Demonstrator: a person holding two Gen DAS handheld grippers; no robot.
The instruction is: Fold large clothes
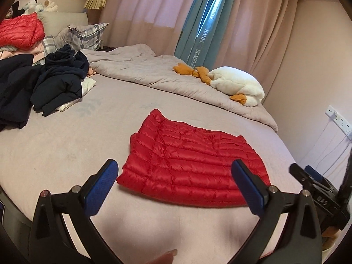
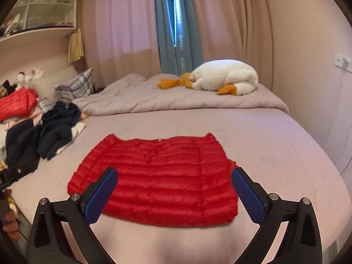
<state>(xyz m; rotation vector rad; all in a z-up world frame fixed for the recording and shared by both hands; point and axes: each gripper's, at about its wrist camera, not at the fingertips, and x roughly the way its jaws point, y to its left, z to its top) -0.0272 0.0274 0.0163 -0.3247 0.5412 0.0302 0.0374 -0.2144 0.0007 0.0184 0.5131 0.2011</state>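
Each gripper is built from matte black plastic arms that fork outward. The left gripper [image 1: 176, 187] carries two fingers faced with blue dimpled pads [image 1: 100, 189], and round silver screws [image 1: 75, 189] are set at the joints. The right gripper [image 2: 175, 192] is made alike, with blue textured pads [image 2: 247, 198]. White "DAS" lettering [image 1: 322, 200] is printed on its black body. A bare fingertip [image 1: 168, 254] is seen.

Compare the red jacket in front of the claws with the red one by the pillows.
The near red jacket lies flat and alone on the sheet, folded into a neat rectangle. The far red jacket sits bunched and rumpled on top of a clothes pile. Both are red, quilted and puffy.
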